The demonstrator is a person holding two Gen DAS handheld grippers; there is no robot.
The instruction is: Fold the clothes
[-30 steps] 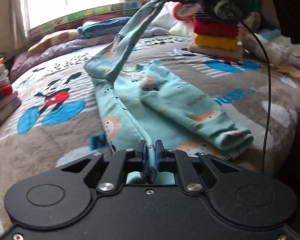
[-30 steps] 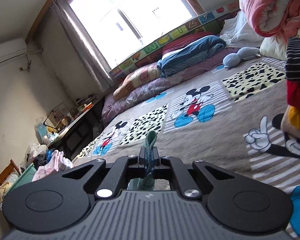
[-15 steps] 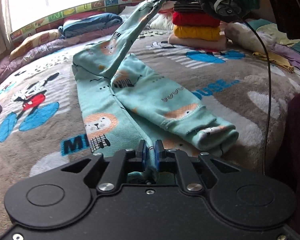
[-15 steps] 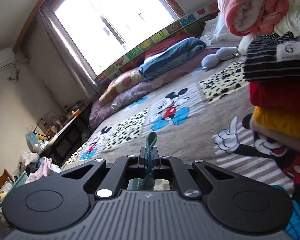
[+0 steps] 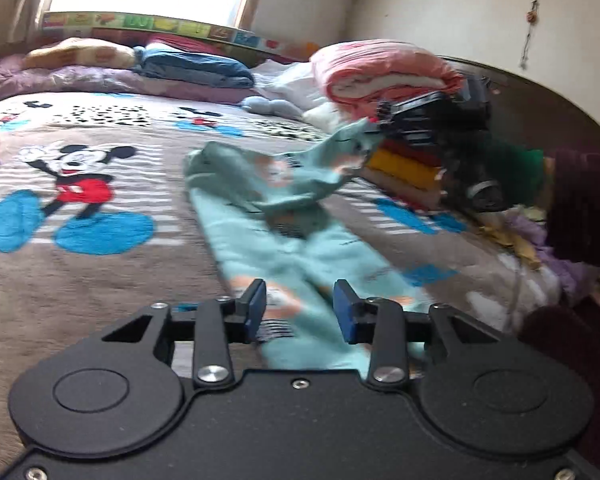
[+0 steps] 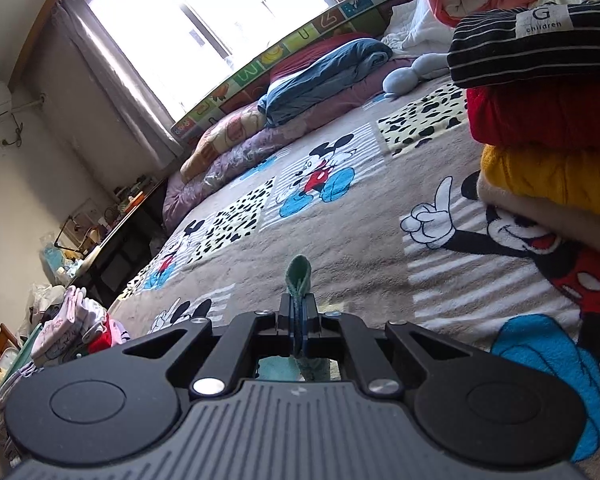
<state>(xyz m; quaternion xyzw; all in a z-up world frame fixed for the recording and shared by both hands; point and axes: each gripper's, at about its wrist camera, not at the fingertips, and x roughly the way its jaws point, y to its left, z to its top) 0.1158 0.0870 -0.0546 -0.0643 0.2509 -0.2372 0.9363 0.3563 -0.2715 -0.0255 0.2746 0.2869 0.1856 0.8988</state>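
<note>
Spreading across a bed, Mickey Mouse blanket (image 5: 100, 280) carrying teal printed pyjama trousers (image 5: 276, 248), lying lengthwise from just under the left gripper toward a stack of folded clothes (image 6: 540, 120) at the far side. Lying flat on the blanket over most of their length, with the far end lifting off it toward the right gripper (image 5: 380, 124). Pointing downward over the near end of the trousers, left gripper (image 5: 300, 306), blue pads spread apart, having just been opening, with the cloth showing below and between them but neither pad pressing on it. Blurring through much of the left wrist view. Reaching in from the right of that view in front of the folded stack, the right gripper, tilting down, jaws pressed together and pinching a fold of the teal cloth, a loop of it poking up past the tips in the right wrist view (image 6: 299, 280). Showing beside it, a dark sleeve (image 5: 584, 204) and a trailing black cable (image 5: 514, 292). Topping the stack of red and yellow garments, a black striped piece bearing a white label (image 6: 544, 20) reading "G" over "children". Remaining too small to read, letters on the coloured panel (image 6: 284, 56) under the window.
</note>
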